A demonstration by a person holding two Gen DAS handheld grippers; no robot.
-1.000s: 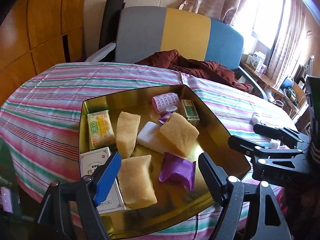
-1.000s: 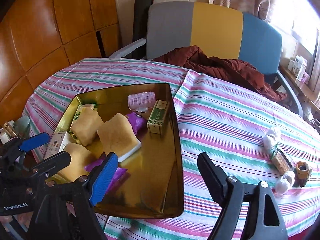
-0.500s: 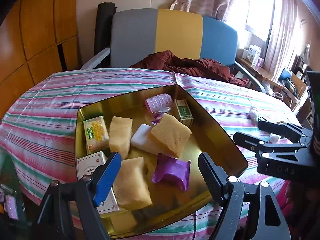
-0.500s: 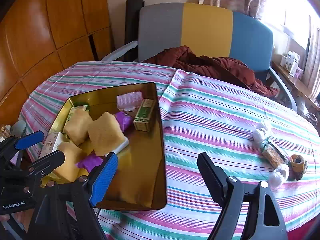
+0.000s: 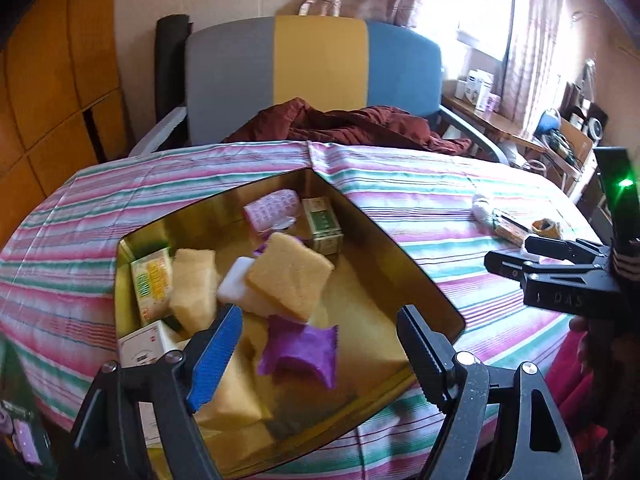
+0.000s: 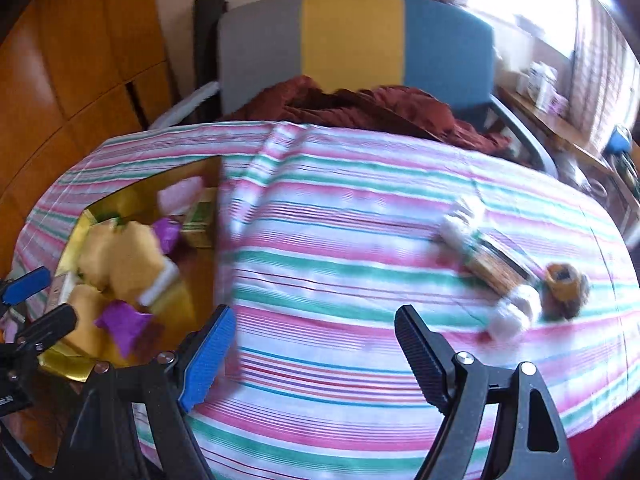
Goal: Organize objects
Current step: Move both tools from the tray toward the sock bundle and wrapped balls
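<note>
A gold tray (image 5: 404,256) (image 6: 76,368) on the striped tablecloth holds yellow sponges (image 5: 288,276), a purple packet (image 5: 304,348), a pink item (image 5: 272,210), a green box (image 5: 326,226) and other small boxes. My left gripper (image 5: 316,340) hovers open over the tray's near edge, nothing between its fingers. My right gripper (image 6: 312,340) is open above bare cloth right of the tray. Further right lie white cotton balls (image 6: 510,312), a flat brown packet (image 6: 496,268) and a small yellow-brown object (image 6: 564,284). The right gripper (image 5: 516,258) also shows in the left wrist view.
A grey, yellow and blue chair (image 5: 320,60) with dark red cloth (image 5: 348,128) stands behind the table. Wooden panels (image 6: 60,80) lie left, a cluttered side shelf (image 5: 520,120) by the window right. The table edge (image 6: 600,408) curves near right.
Both grippers have shifted right. In the right wrist view the tray has slid to the far left and the loose items on the cloth now lie closer.
</note>
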